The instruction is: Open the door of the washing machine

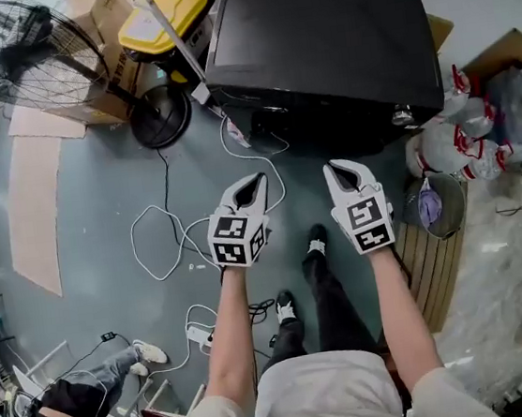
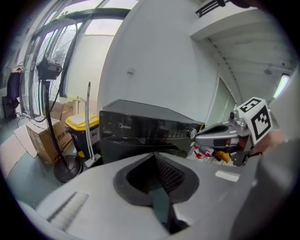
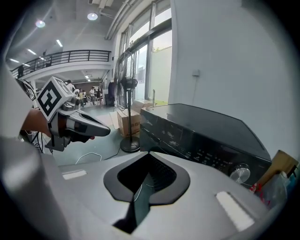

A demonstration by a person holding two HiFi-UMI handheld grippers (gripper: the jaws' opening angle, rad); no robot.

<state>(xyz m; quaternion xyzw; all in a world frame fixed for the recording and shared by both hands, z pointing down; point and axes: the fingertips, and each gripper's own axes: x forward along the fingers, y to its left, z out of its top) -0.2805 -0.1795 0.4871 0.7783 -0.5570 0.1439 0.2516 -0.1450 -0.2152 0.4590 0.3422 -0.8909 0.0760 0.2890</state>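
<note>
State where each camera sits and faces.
Head view: on the person's head, facing steeply down at the boxy black washing machine; forearms, legs, left tool and right tool show.
Left gripper view: on the left tool, facing the machine's front; right tool at right.
Right gripper view: on the right tool, facing its control panel; left tool at left.
Shared: both gripper views show the silver knob.

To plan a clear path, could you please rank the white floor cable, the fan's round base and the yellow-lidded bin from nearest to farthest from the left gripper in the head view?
1. The white floor cable, looping just left of the left gripper.
2. The fan's round base, further ahead on the left.
3. The yellow-lidded bin, farthest, behind that base.
</note>
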